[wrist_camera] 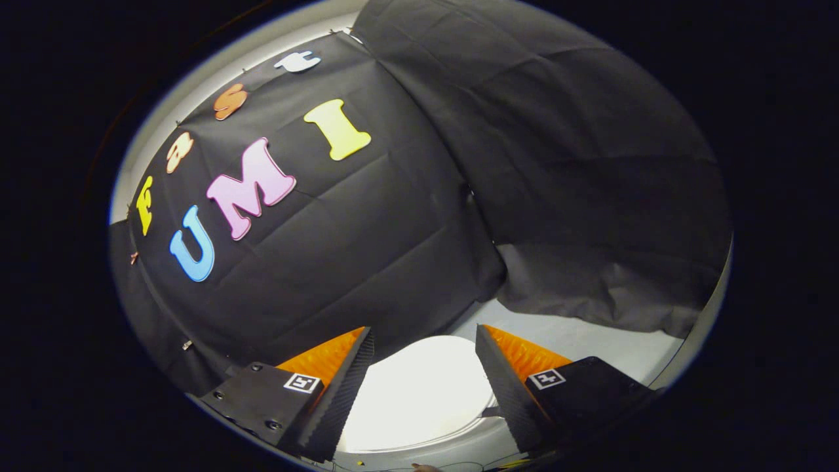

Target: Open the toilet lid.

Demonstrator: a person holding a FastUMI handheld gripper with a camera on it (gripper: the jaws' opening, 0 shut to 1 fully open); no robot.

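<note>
Gripper (425, 367) released, fingers spread wide, touching nothing. White toilet lid (419, 393) lies closed, seen between the fingers and below them. Black cloth wall (393, 249) beyond the lid.

Toilet lid (419, 387) between spread tongs (425, 341).

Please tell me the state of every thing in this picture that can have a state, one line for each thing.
toilet lid: closed, lying flat over the bowl, seen in the gap between the fingers and apparently below them.
gripper: open, fingers spread wide apart, pressing on nothing.
black cloth: hanging as the booth's wall beyond the toilet, creased, its lower edge loose above the pale floor.
</note>
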